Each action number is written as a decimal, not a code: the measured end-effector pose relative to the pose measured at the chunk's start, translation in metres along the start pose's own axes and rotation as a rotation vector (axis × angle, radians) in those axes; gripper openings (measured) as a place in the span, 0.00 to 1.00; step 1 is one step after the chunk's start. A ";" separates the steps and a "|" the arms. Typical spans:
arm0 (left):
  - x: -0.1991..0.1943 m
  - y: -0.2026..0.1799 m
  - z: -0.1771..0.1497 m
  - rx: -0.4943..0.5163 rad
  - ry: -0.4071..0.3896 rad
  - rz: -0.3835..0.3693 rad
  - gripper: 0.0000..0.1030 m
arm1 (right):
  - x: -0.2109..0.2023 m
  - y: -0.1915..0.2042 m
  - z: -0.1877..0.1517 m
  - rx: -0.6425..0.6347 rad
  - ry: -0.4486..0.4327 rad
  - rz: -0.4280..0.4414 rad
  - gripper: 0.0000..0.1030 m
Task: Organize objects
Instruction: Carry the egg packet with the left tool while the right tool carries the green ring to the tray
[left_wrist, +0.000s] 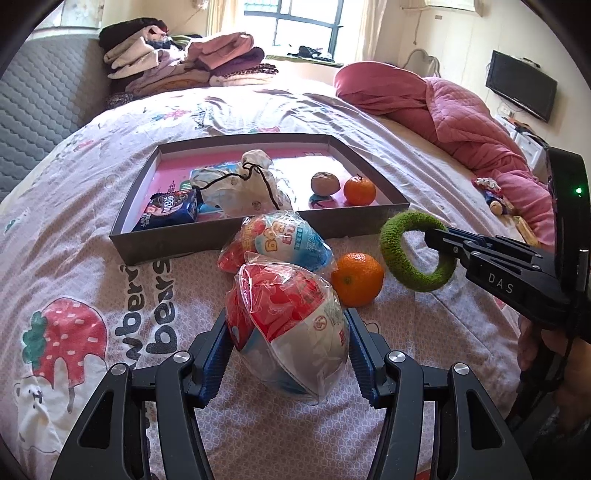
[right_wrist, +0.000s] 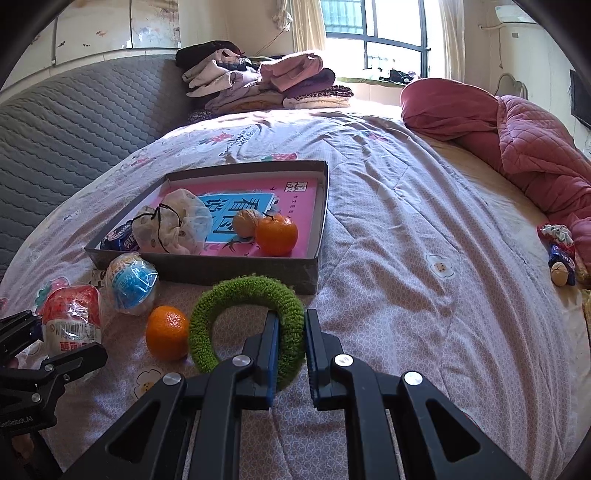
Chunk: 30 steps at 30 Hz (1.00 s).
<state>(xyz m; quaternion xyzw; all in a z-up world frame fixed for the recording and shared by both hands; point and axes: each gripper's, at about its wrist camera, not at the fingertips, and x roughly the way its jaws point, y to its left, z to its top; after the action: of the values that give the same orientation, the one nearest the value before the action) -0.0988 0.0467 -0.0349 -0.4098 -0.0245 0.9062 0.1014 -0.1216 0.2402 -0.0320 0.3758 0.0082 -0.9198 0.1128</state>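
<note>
The bed (right_wrist: 406, 229), under a pink patterned sheet, carries everything; the landmark on it is the shallow grey box (left_wrist: 207, 236) with a pink printed floor. Inside the box lie a white drawstring pouch (left_wrist: 251, 184), a dark snack packet (left_wrist: 168, 208) in its near-left corner, and towards its right side a walnut (left_wrist: 325, 182) touching an orange (left_wrist: 359, 190). Just in front of the box's near wall sits a plastic-wrapped egg-shaped toy (left_wrist: 284, 240), and nearer still a second wrapped toy (left_wrist: 291, 325), gripped between the half-closed pads of the left gripper (left_wrist: 291, 354). A loose orange (left_wrist: 357, 278) rests in front of the box beside both toys. To the right of that orange, the right gripper (right_wrist: 291, 354) pinches the green knitted ring (right_wrist: 247, 321) with jaws nearly closed, holding it before the box's near-right corner.
</note>
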 end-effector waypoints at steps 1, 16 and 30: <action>-0.001 0.000 0.001 0.002 -0.004 0.002 0.58 | -0.003 0.000 0.001 0.000 -0.011 0.005 0.13; -0.030 0.005 0.019 0.012 -0.086 0.014 0.58 | -0.036 0.023 0.013 -0.038 -0.126 0.084 0.13; -0.051 0.012 0.037 0.042 -0.136 0.029 0.58 | -0.043 0.044 0.017 -0.068 -0.137 0.095 0.13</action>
<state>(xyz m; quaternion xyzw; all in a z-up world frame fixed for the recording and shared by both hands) -0.0955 0.0262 0.0257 -0.3452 -0.0063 0.9337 0.0948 -0.0939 0.2047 0.0131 0.3077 0.0138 -0.9362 0.1693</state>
